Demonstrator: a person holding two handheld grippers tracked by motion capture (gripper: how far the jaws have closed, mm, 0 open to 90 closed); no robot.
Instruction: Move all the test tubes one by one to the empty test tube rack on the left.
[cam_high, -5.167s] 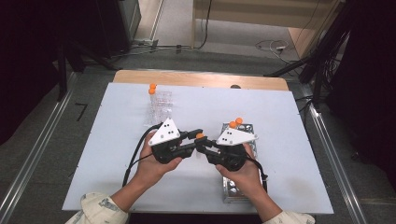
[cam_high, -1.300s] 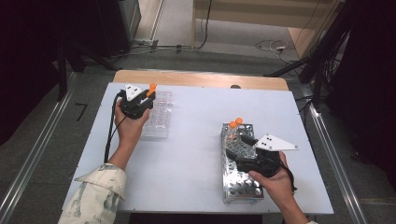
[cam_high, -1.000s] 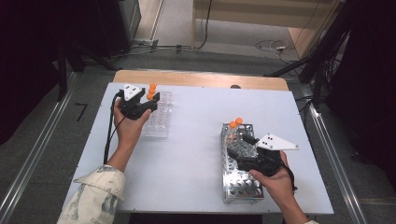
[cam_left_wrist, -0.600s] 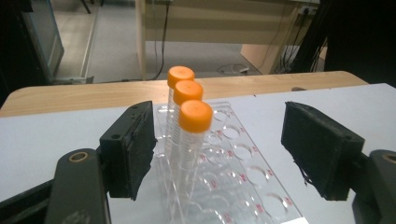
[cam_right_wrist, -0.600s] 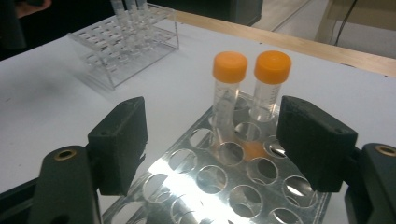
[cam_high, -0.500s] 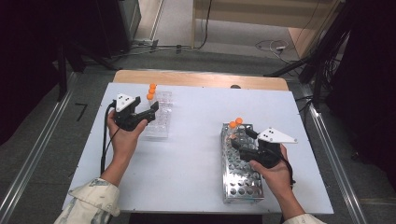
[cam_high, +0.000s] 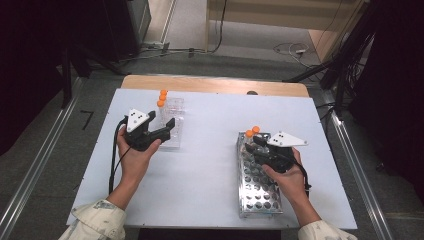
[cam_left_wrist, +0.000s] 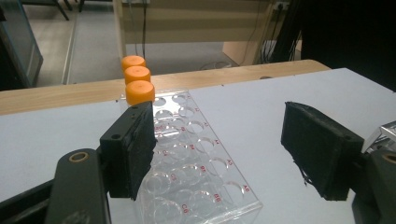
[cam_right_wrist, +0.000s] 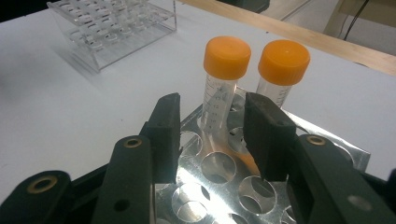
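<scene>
Over the far end of the perforated metal tube rack (cam_high: 257, 185) at the table's right, the right gripper (cam_right_wrist: 212, 128) has just been narrowing its jaws around the nearer of two clear orange-capped tubes (cam_right_wrist: 222, 86), which stands upright in a hole beside its twin (cam_right_wrist: 280, 74). The tube's lower body sits between the pads, but a gap shows on each side, so it does not look gripped yet. To do this well, I would centre the tube between the pads, close below the cap on the straight wall, and then lift straight up so the tip clears the hole without tipping the neighbouring tube. At the table's left, the left gripper (cam_left_wrist: 219, 154) hovers spread and empty just beside the clear plastic rack (cam_left_wrist: 196, 172), where three orange-capped tubes (cam_left_wrist: 139, 92) stand at its far end.
</scene>
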